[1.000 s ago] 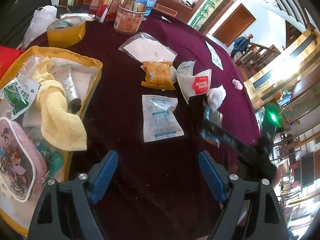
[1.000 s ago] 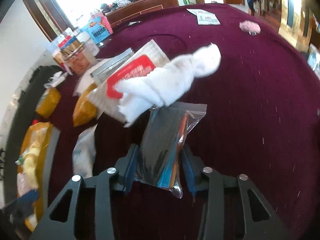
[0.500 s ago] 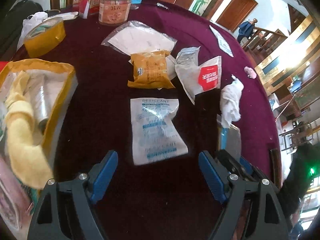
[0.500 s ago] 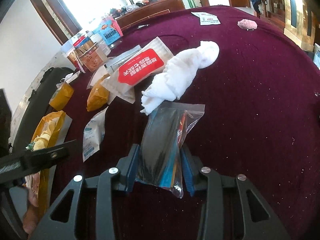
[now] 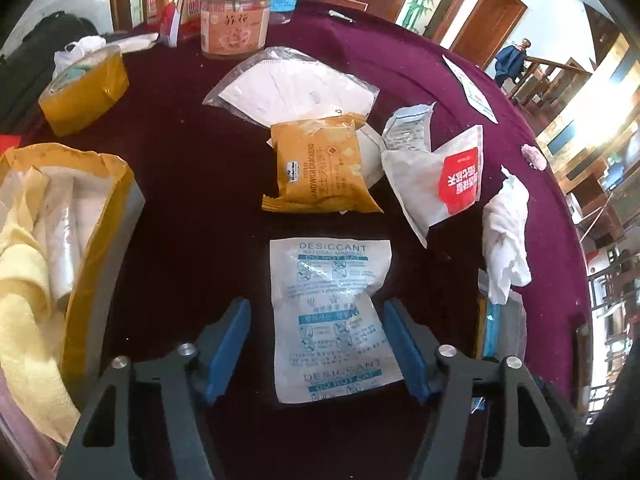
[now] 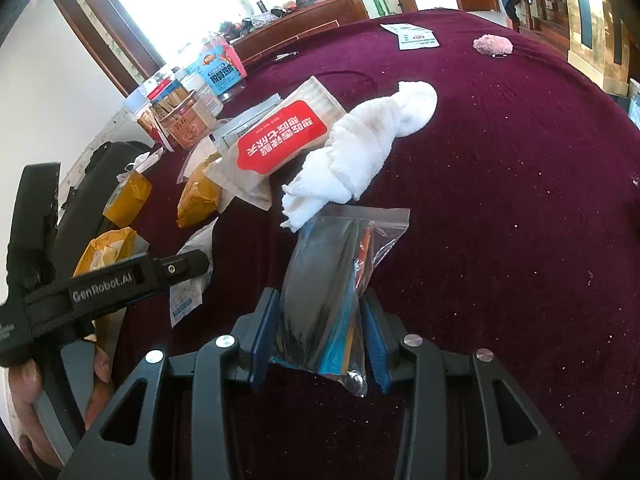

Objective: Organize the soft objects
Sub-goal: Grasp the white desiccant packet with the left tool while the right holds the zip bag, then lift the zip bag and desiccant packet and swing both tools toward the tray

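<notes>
1. "DESICCANT", "NATURAL MINERAL" and "DO NOT EAT" are printed in blue on a flat white paper sachet [image 5: 334,320].
2. "SANDWICH CRACKERS" is printed on an orange foil snack packet [image 5: 320,166].
3. "GenRobot.AI" is lettered in grey on the black bar of the left gripper [image 6: 104,282].
4. Chinese characters stand on a red label [image 6: 280,142] of a translucent white pouch.

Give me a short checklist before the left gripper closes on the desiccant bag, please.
1. Desiccant bag between left gripper pads: ok; jaws have just been closing.
2. Pads pressing the bag: not ok, gaps on both sides.
3. Bag clear of cracker pack: ok.
4. Right gripper holds zip bag: ok.
5. Room in tray: cannot tell.
</notes>
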